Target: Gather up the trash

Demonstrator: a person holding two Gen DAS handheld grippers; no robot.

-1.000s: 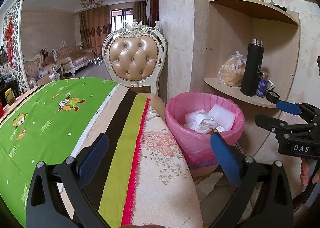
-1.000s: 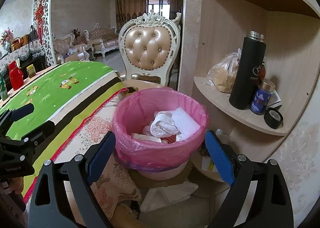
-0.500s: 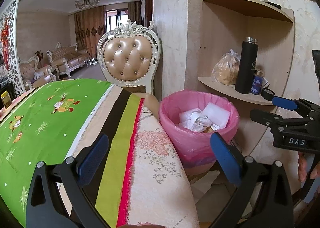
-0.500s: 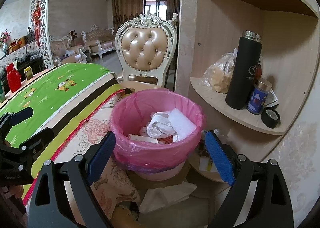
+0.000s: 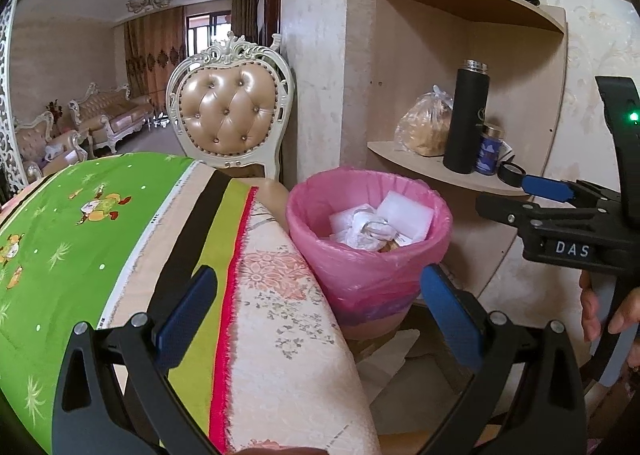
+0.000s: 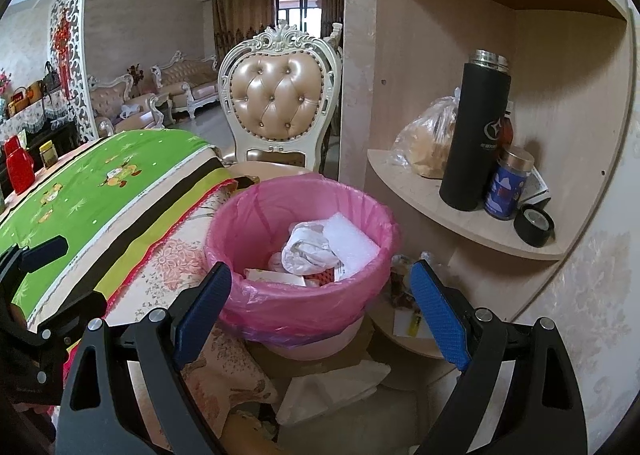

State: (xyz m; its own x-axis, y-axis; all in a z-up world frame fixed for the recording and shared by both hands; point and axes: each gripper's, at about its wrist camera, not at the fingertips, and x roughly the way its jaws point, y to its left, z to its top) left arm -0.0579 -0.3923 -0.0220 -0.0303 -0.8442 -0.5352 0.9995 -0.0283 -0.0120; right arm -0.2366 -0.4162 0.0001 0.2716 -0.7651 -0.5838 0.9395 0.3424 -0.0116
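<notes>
A: What is in front of you?

B: I hold 2 grippers. My left gripper (image 5: 316, 303) hangs over the near edge of the tabletop (image 5: 276, 335), which is draped in a green cartoon-print cloth (image 5: 72, 223) with black, lime and red stripes along its edge. Its jaws stand wide, with nothing between them. My right gripper (image 6: 320, 303) points at a waste bin (image 6: 300, 295) lined with a pink bag (image 6: 280, 211). Its jaws also stand wide and grip nothing; the bin only appears between them, farther off.

A: Where is the trash?

B: Inside the bin: crumpled white paper (image 6: 306, 251), a flat white foam piece (image 6: 348, 243) and some cardboard scraps lie heaped near the top. The bin stands just off the tabletop's corner, beside a wooden corner shelf (image 6: 452, 215).

A: What is on the shelf?

B: On the middle board stand a black flask (image 6: 474, 135), a small blue tin (image 6: 506, 187), a clear bag of something tan (image 6: 430, 139) and a roll of black tape (image 6: 534, 219). Lower down, a small board behind the bin holds loose papers. A pale sheet (image 6: 332, 387) lies on the floor in front of the bin.

A: Anything else?

B: A cream chair with a tufted tan back (image 5: 230, 111) stands past the tabletop's far edge. In the left camera my right gripper shows at the right edge, with my fingers (image 5: 592, 307) wrapped on its handle.
</notes>
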